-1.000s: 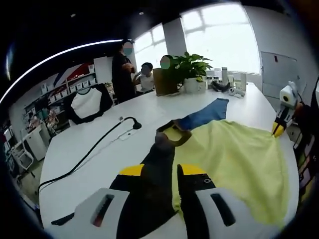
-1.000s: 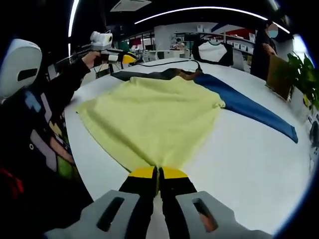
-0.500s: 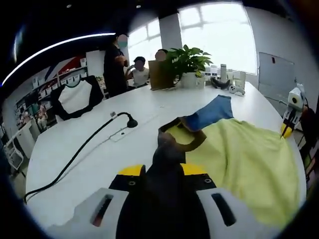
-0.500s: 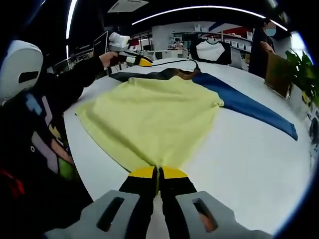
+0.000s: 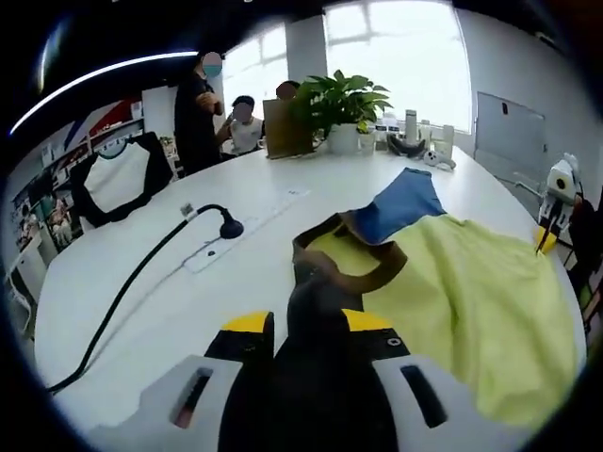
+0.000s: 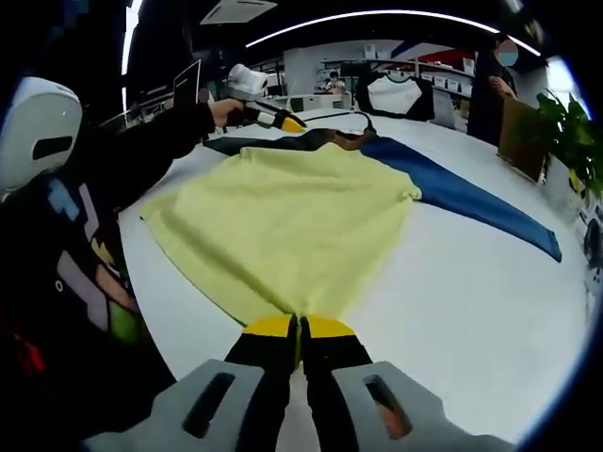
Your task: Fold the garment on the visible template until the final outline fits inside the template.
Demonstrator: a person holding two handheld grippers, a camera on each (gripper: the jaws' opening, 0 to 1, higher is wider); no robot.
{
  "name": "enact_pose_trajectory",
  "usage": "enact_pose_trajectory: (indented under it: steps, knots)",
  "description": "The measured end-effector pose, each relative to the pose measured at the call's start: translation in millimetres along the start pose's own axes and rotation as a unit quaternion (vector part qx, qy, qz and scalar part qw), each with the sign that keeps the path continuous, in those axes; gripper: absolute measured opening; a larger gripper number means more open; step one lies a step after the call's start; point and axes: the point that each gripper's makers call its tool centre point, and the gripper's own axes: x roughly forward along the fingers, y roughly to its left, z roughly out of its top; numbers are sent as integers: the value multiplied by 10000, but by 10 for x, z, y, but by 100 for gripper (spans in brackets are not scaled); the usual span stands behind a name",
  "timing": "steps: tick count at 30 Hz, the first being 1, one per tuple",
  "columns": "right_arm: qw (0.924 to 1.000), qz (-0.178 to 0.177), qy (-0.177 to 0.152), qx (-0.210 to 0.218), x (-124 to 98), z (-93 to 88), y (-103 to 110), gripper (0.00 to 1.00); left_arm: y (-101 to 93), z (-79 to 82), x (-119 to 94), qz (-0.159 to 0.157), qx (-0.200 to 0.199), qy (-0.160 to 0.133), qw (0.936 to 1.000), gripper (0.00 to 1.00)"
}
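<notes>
A garment with a pale yellow body (image 6: 283, 217) lies flat on the white table (image 6: 471, 311). It has a brown collar (image 5: 377, 268), a blue sleeve (image 6: 471, 202) stretched out to one side and a dark sleeve (image 5: 316, 301). My left gripper (image 5: 307, 320) is shut on the dark sleeve, held just above the table near the collar. From the right gripper view it shows as the left gripper (image 6: 283, 121) at the garment's far corner. My right gripper (image 6: 300, 325) is shut on the yellow hem at the near table edge. It also appears as the right gripper (image 5: 545, 240) in the left gripper view.
A black-and-white shirt-shaped piece (image 5: 113, 184) lies at the table's far end. A black cable with a round puck (image 5: 229, 229) and a white power strip (image 5: 245, 226) run beside the garment. A potted plant (image 5: 344, 104), small items and people stand beyond.
My left gripper has carried the dark sleeve inward toward the collar, bunching it up. The right gripper has stayed on the hem.
</notes>
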Motion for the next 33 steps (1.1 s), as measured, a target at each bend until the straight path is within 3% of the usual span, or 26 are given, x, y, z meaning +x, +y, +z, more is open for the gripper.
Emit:
enact_pose_trajectory:
  steps: [7, 10, 16, 17, 23, 33]
  knots:
    - [10000, -10, -46, 62, -5, -1, 9, 0, -38, -66, 133, -95, -32, 104, 9999, 21]
    - [9999, -12, -74, 91, -7, -2, 15, 0, -35, -89, 140, -83, 5, 166, 9998, 8]
    - [9999, -22, -85, 92, -11, -3, 24, 0, -18, -129, 152, -50, -61, 214, 9997, 2]
    - [9999, -20, -88, 96, -12, -4, 24, 0, 22, -116, 147, 81, 30, 183, 9998, 2]
    - [9999, -32, -115, 120, -10, -16, 47, 0, 31, -87, 119, 94, 49, 156, 9998, 2]
    - [9999, -72, -98, 91, -12, -33, 74, 0, 219, -29, 57, 378, -62, 40, 9993, 2]
